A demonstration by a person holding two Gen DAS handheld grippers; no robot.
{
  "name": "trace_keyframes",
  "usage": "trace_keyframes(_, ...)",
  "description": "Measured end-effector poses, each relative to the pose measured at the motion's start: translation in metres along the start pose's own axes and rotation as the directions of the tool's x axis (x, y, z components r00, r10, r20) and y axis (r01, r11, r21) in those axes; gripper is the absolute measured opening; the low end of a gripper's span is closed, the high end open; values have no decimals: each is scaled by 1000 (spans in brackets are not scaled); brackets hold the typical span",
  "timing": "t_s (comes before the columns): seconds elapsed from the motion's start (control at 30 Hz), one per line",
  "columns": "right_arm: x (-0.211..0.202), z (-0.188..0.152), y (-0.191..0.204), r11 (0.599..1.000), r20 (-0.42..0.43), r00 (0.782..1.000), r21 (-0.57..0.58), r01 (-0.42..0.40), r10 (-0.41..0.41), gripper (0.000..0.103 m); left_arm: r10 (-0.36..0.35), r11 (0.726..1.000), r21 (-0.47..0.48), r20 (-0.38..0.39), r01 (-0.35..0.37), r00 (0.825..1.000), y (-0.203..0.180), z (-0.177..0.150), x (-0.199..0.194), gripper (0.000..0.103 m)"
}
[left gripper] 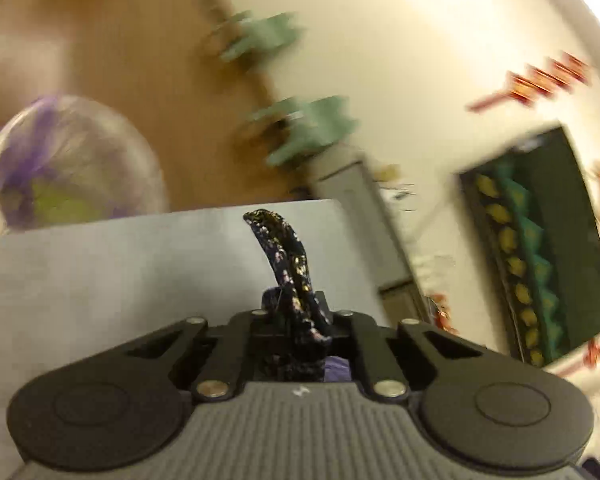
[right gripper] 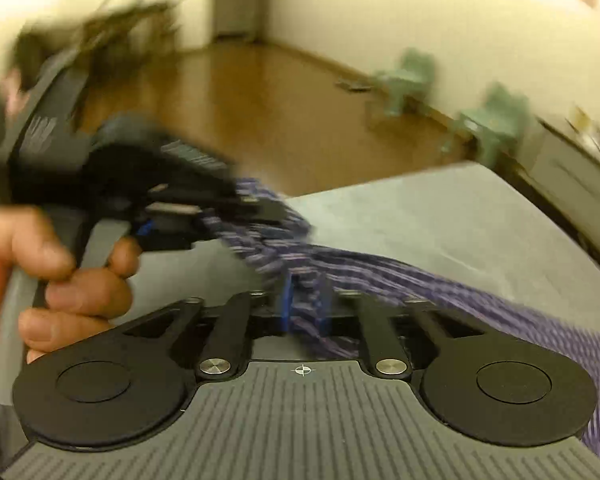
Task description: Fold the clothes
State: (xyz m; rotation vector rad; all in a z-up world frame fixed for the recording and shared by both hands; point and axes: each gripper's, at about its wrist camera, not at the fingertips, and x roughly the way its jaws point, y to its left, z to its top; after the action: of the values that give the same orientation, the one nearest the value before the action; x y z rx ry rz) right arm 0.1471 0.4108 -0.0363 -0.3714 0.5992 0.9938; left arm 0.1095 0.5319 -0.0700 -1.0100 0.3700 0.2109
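My left gripper (left gripper: 294, 316) is shut on a bunched edge of a dark purple patterned garment (left gripper: 284, 252), and a strip of the cloth sticks up past the fingers above the grey table (left gripper: 100, 264). In the right wrist view my right gripper (right gripper: 304, 304) is shut on the same purple striped garment (right gripper: 380, 272), which trails right across the grey table (right gripper: 440, 216). The left gripper (right gripper: 260, 210) shows there at the left, held by a hand (right gripper: 56, 280), gripping the cloth close to the right one. Both views are blurred.
Two small green chairs (right gripper: 408, 76) stand by the wall on a brown wooden floor (right gripper: 260, 112). A clear plastic-wrapped bundle (left gripper: 68, 164) lies beyond the table's far edge in the left wrist view. A dark framed board (left gripper: 540, 240) hangs on the white wall.
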Motion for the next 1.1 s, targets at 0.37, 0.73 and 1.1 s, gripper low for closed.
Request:
trace_keyframes(0.37,-110,6,-125,885,50,994,453,-112,100,101,55,540,836,78,-96,995,-165,-158,-1,9)
trace_keyframes(0.73,-99,-30,-149,868,-101,983,488,-86,154,18,85,247,966,58,-77,995,-182,-238,1,13)
trace_keyframes(1.1,-187,-55,-197,859,21,998,511,43,-63,1,113,256,966,-54,23,992,-191,-260,-38,31)
